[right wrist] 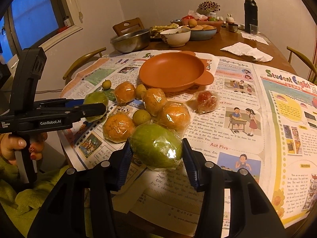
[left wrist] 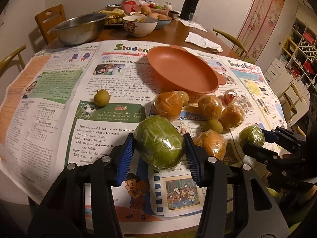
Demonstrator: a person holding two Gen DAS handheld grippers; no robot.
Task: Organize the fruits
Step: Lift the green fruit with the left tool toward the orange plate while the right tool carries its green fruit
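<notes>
Fruits lie wrapped on the newspaper-covered worktop before the orange dish. Left view: left claw pinches a green fruit. Right view: right claw pinches another green fruit.

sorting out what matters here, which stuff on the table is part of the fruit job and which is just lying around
Part of the job:
left gripper, shut on a wrapped green fruit
right gripper, shut on another wrapped green fruit
wrapped oranges
small round fruits
orange dish

Lying about:
steel basin
black flask
crumpled napkin
</notes>
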